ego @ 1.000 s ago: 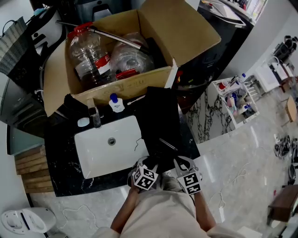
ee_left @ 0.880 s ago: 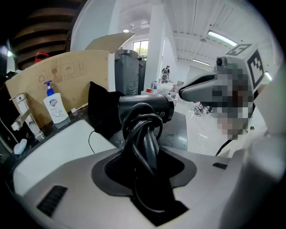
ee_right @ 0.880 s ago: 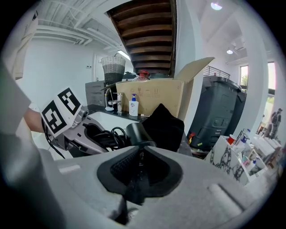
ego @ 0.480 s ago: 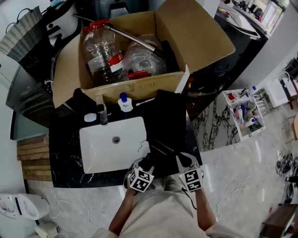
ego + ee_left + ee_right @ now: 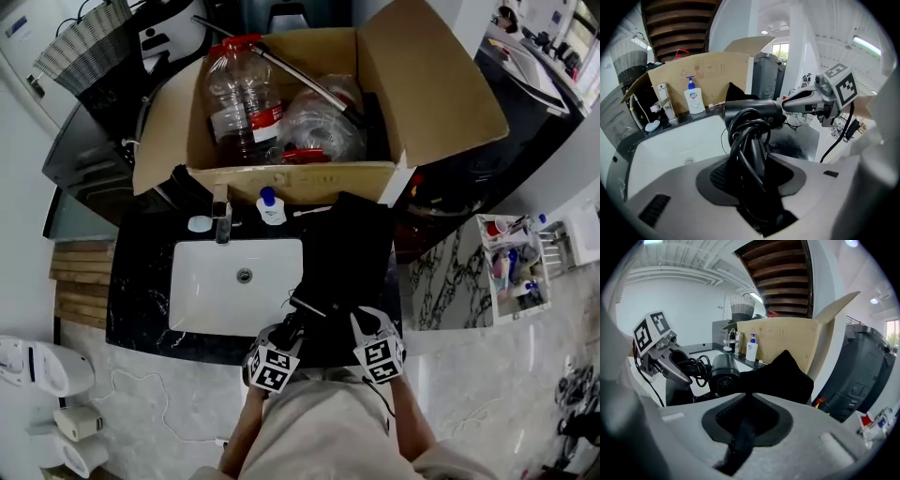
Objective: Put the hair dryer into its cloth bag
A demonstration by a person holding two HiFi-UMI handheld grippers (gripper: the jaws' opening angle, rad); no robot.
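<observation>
Left gripper is clenching the hair dryer by its handle, the coiled cord bundled in with it. I am holding the dryer over the black counter, just right of the sink. Right gripper is pinching a fold of the black cloth bag. The bag is trailing across the counter toward the cardboard box and touching the dryer's barrel.
</observation>
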